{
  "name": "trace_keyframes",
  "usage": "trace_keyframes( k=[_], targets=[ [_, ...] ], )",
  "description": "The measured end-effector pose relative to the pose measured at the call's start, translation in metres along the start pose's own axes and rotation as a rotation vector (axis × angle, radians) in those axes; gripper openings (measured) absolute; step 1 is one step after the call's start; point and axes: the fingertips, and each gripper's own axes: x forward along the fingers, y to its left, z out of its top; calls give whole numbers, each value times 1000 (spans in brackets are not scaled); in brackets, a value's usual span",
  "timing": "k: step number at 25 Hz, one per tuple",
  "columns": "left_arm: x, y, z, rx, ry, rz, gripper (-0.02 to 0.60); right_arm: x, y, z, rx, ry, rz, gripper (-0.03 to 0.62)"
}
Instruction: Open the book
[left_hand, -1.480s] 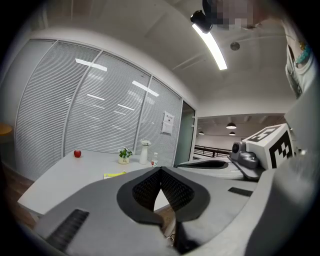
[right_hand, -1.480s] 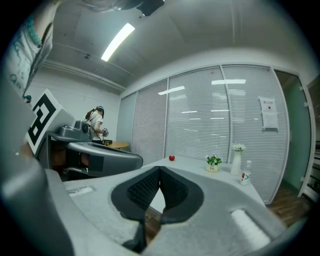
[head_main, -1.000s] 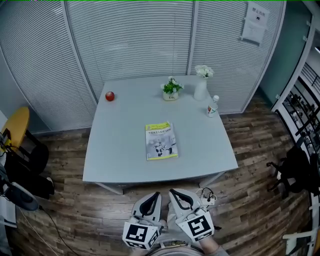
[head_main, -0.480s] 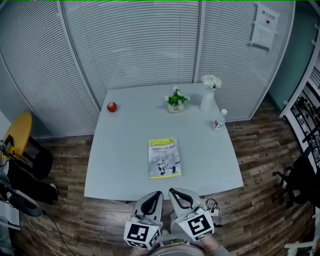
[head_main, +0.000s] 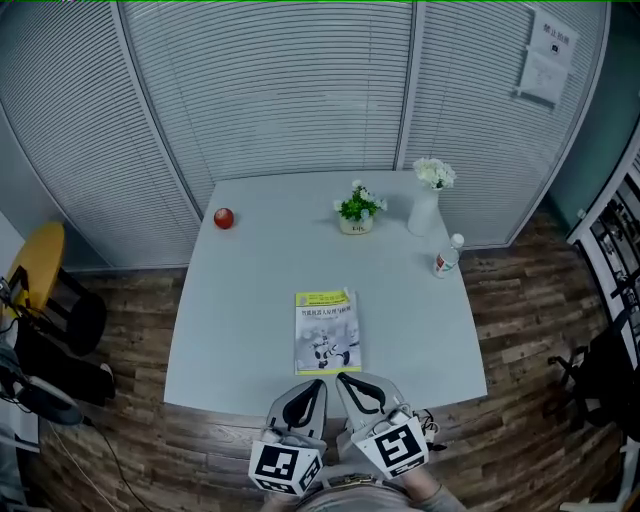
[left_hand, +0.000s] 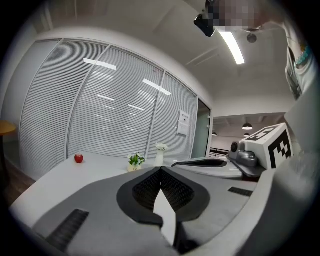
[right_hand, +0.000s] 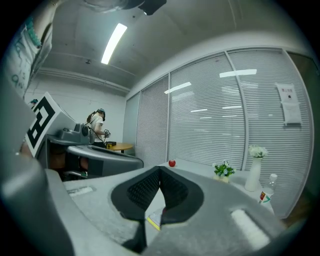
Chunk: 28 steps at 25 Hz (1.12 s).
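**Head view.** A pale table (head_main: 240, 300) stands before a wall of closed blinds (head_main: 270, 90). The book (head_main: 327, 332) lies shut, cover up, at 6 o'clock on the tabletop, just inside the near edge. An apple (head_main: 223, 218) sits at 10 o'clock, a potted plant (head_main: 356, 208) at 12 o'clock and a vase of white flowers (head_main: 428, 205) at 1 o'clock. A bottle (head_main: 447, 256) stands at 3 o'clock, close to the right edge. The left gripper (head_main: 314, 386) and right gripper (head_main: 345, 379) lie side by side at the near edge, tips just short of the book.

**Left gripper view.** The left gripper (left_hand: 161, 169) has its jaws together, with nothing between them. The apple, plant and vase show beyond. The right gripper's marker cube (left_hand: 270, 145) appears at 3 o'clock.

**Right gripper view.** The right gripper (right_hand: 160, 169) also has its tips closed and grips nothing. A yellow corner of the book (right_hand: 154, 220) shows through the gap beneath the tips. Only this view shows a person (right_hand: 97, 125) at 9 o'clock, by a round yellow table (right_hand: 117, 146); that table's edge appears in the head view (head_main: 35, 260), well apart from the pale table.

**Room.** Bare tabletop flanks the book at 3 and 9 o'clock and extends beyond it toward 12 o'clock. Wooden floor (head_main: 130, 300) surrounds the table on three sides.
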Motion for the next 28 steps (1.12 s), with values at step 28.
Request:
trace_keyframes(
  k=[28],
  targets=[
    [106, 15, 12, -23, -28, 59, -2, 40, -116, -2, 1, -12, 12, 2]
  ],
)
